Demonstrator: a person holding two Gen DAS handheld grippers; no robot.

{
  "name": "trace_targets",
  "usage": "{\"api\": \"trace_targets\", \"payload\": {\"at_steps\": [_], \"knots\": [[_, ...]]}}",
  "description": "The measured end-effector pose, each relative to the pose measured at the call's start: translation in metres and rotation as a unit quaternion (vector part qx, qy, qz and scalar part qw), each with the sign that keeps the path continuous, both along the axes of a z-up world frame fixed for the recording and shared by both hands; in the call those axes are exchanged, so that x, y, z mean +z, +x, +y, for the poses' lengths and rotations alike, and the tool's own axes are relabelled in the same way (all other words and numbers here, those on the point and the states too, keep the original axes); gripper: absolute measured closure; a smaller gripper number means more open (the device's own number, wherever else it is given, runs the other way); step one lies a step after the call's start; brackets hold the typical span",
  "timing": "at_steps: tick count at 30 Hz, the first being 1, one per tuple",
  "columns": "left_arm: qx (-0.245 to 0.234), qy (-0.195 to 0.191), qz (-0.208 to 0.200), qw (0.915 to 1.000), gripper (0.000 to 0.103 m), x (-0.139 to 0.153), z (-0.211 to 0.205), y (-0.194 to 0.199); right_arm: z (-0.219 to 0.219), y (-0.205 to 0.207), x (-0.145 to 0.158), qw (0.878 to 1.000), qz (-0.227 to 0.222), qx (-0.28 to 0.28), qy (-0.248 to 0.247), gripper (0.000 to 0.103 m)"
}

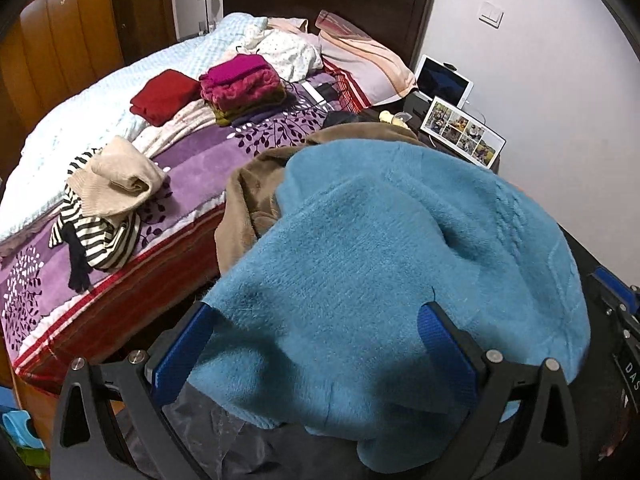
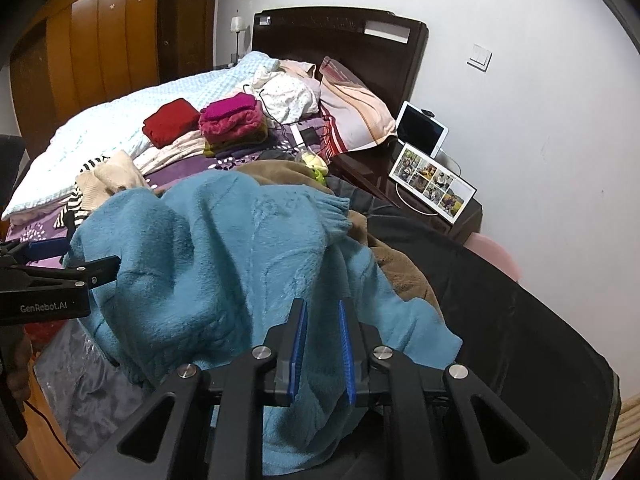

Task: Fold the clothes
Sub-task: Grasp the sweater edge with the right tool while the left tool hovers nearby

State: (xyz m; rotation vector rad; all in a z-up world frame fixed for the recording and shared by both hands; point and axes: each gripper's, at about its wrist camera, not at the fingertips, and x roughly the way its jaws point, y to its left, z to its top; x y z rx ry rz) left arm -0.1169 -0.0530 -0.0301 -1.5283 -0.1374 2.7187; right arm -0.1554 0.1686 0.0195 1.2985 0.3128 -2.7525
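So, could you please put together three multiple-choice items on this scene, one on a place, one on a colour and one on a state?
1. Where does the folded red garment lie?
A. on the bed
B. on the nightstand
C. on the floor

2. What colour is the fuzzy sweater nearest the cameras?
A. mustard yellow
B. teal blue
C. white

3. How do the fingers of the left gripper stand?
A. shut tight with nothing near them
B. spread wide with the sweater across the gap
C. clamped on a pillow

Answers: 1 A, it sits on the bed beside the stack of folded pink and magenta knits. 2 B, its pile is teal in both views. 3 B, the left wrist view shows the blue pads far apart with the sweater between them.
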Motion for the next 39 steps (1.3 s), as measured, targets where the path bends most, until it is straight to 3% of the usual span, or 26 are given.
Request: {"api": "trace_targets", "payload": {"at_steps": [5, 8, 9, 10, 11, 12, 23, 28, 39], "knots": [[-0.008, 0.01, -0.008, 0.9999, 0.001, -0.007, 0.0, -0.006, 0.002, -0.007, -0.006, 1.0, -0.008, -0.004, -0.003, 0.086], [-0.013, 0.028, -0.014, 0.9994, 0.001, -0.011, -0.003, -0.009, 0.009, -0.011, -0.011, 0.999, -0.02, -0.007, -0.034, 0.083], [-0.014, 0.037, -0.016, 0.9991, 0.001, -0.012, -0.004, -0.01, 0.014, -0.014, -0.014, 0.998, -0.027, -0.013, -0.05, 0.07], [-0.015, 0.042, -0.017, 0.9989, 0.001, -0.013, -0.005, -0.01, 0.019, -0.016, -0.017, 0.998, -0.03, -0.02, -0.058, 0.037], [-0.015, 0.047, -0.018, 0.9986, 0.001, -0.013, -0.006, -0.011, 0.023, -0.017, -0.019, 0.997, -0.03, -0.027, -0.061, 0.024], [-0.016, 0.049, -0.019, 0.9985, 0.001, -0.014, -0.007, -0.011, 0.026, -0.017, -0.02, 0.997, -0.028, -0.031, -0.063, 0.018], [-0.013, 0.053, -0.028, 0.9981, 0.001, -0.014, -0.007, -0.016, 0.025, -0.022, -0.021, 0.998, -0.028, -0.024, -0.041, 0.018], [-0.021, 0.016, -0.018, 0.9995, 0.001, -0.013, 0.001, -0.014, 0.025, -0.022, -0.023, 0.998, -0.03, -0.024, -0.045, 0.018], [-0.033, -0.043, 0.0, 0.9985, 0.001, -0.009, 0.016, -0.01, 0.034, -0.026, -0.034, 0.992, -0.047, -0.014, -0.119, 0.018]]}}
